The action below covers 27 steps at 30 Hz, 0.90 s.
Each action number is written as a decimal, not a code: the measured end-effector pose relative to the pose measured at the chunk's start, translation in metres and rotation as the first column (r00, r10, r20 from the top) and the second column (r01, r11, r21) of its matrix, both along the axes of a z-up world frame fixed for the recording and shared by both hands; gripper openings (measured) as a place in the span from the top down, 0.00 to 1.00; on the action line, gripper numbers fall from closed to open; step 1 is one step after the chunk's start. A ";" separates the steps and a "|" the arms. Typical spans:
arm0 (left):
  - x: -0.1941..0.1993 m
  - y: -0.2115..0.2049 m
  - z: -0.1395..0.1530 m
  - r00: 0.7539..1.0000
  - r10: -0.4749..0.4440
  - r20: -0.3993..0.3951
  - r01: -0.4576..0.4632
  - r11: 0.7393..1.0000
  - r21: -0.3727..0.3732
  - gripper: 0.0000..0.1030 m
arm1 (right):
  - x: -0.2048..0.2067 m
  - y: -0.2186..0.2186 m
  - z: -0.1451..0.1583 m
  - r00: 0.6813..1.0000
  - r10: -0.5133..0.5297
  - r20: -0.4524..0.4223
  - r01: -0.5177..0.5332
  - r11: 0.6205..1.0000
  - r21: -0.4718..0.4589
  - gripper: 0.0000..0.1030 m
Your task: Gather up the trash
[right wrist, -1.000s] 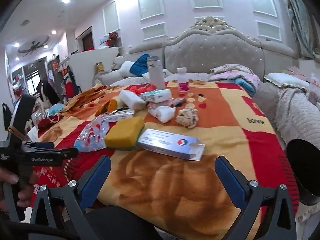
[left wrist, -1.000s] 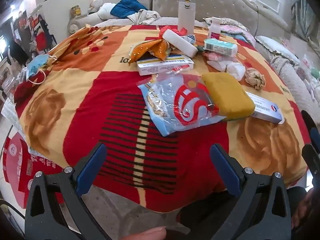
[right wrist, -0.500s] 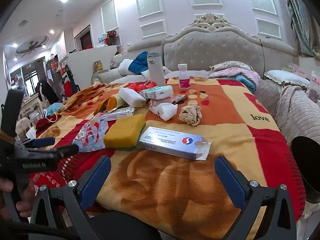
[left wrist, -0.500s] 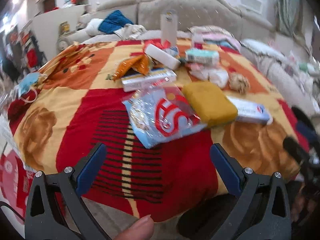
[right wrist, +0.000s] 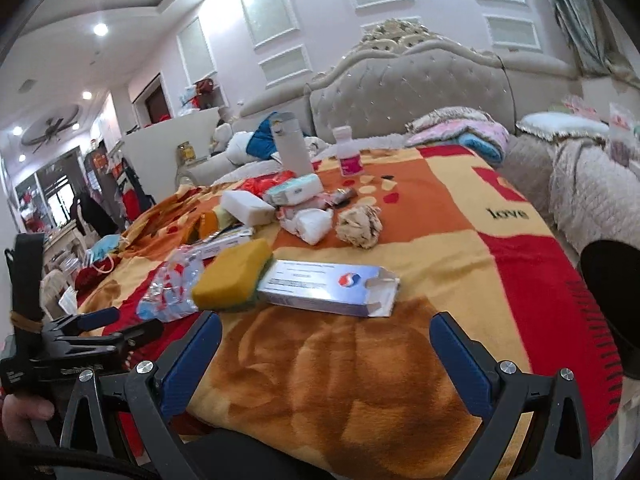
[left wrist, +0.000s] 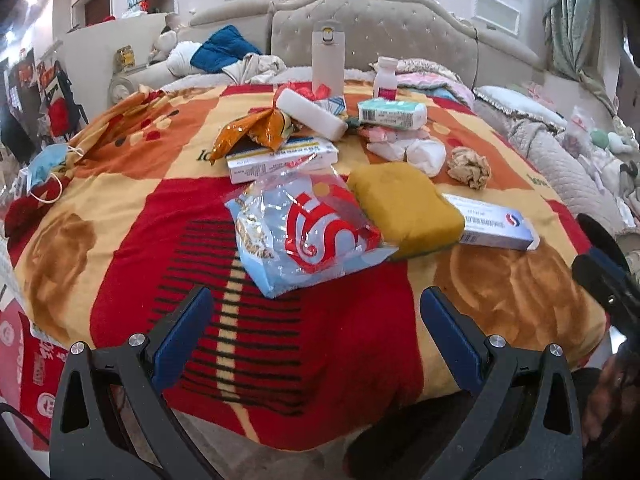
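left gripper (left wrist: 312,312) fingers spread wide and empty, right gripper (right wrist: 326,336) likewise, both above the near edge of a red and yellow blanket (left wrist: 120,240), clear plastic wrapper (left wrist: 308,232) ahead touching a yellow sponge (left wrist: 404,204), silver carton (right wrist: 328,286) beside it, crumpled tissue (right wrist: 359,221) farther back

1. This is a bedroom in a home: a tall tufted beige headboard with a carved gilt crest (left wrist: 372,28) rises well ahead of the hand-held gripper (left wrist: 312,316).
2. A plush red, orange and yellow blanket (left wrist: 120,208) spreads just in front of the open jaws.
3. Folded pink and blue bedding (right wrist: 460,136) and a white frilled pillow (right wrist: 560,124) lie ahead to the right.
4. Panelled pale pink walls (right wrist: 320,12) and recessed ceiling lights (right wrist: 100,29) are overhead.
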<state>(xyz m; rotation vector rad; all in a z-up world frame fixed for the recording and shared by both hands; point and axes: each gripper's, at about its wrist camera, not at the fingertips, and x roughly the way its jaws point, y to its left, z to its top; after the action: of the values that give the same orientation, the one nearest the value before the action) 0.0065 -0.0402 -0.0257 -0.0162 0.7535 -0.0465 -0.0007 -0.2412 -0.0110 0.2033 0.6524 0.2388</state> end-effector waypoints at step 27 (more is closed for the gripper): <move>-0.004 0.010 0.000 0.999 0.021 -0.038 -0.020 0.999 0.027 0.00 | 0.002 0.003 0.005 1.000 0.003 -0.001 -0.003 1.000 0.028 0.00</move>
<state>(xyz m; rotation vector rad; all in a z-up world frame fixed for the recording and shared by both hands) 0.0022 -0.0305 -0.0257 0.0009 0.7918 -0.0165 0.0016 -0.2384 -0.0062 0.2296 0.6502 0.2512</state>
